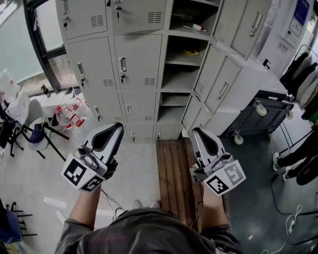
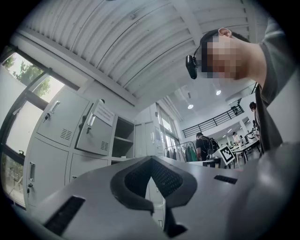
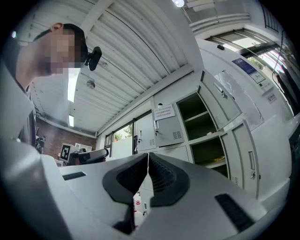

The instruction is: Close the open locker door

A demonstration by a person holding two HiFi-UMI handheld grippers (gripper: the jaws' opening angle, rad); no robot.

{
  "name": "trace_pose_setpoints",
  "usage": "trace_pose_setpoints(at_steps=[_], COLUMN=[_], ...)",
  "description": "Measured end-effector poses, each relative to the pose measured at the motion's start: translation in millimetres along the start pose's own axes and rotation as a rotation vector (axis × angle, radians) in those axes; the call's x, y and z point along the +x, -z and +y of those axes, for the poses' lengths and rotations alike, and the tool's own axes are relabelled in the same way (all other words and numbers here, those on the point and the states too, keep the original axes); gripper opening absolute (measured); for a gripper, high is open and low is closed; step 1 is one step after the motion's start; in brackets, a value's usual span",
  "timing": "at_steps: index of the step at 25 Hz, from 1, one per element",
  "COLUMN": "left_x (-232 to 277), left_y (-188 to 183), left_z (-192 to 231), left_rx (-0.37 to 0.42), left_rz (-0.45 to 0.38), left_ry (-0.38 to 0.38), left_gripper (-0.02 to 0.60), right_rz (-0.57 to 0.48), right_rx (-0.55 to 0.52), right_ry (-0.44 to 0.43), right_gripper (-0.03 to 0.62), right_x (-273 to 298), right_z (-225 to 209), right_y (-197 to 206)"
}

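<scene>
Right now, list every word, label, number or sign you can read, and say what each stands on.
Nothing here can be read.
Notice on a locker door: print too small to read.
Blue sign on the white wall: too blurred to read.
Left cube, right cube: square patterns only, no letters.

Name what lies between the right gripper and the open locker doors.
Head view: only bare wooden planks between the shut right gripper and the open locker doors.
</scene>
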State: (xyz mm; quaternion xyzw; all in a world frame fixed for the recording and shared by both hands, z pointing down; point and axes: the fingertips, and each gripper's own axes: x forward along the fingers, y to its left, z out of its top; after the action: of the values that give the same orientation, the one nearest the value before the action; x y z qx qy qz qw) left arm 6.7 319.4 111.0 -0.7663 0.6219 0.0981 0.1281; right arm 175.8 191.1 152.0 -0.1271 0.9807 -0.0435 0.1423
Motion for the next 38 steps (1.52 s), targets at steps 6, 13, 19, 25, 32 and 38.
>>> trace_pose_setpoints(at_steps=[6, 13, 19, 25, 32, 38], left_x=[0.2, 5.3, 17.4, 31.2, 39.6, 47.4], left_y=[-0.2, 4.4, 7.2, 8.2, 11.6, 15.3], left_z=[-3.2, -10.6, -25.3, -42.5, -50.9, -46.3], left_rx=[-0.002, -0.003, 0.001, 0.016, 0.018, 0.022], left_rz=[0.004, 0.014, 0.014, 0.007, 0.007, 0.005], left_ry=[0.003, 0.004, 0.009, 0.018, 0.014, 0.008], left_gripper=[0.014, 0.014, 0.014, 0.014, 0.014, 0.014], right_rz=[0.003, -0.006, -0.007, -0.015, -0.014, -0.014], right_rx=[-0.001, 0.015, 0.016, 0.001, 0.005, 0.007], right_ry=[0.002, 0.022, 0.027, 0.018, 0.011, 0.003], right_gripper=[0.023, 0.025, 0.025, 0.025, 0.025, 0.025], right_x=[-3.1, -11.6, -25.6, -38.1, -45.4, -39.7], right_z=[0.3, -8.0, -19.8, -29.9, -39.6, -48.4], right_y=[0.1, -3.9, -7.6, -16.3, -17.2, -14.3])
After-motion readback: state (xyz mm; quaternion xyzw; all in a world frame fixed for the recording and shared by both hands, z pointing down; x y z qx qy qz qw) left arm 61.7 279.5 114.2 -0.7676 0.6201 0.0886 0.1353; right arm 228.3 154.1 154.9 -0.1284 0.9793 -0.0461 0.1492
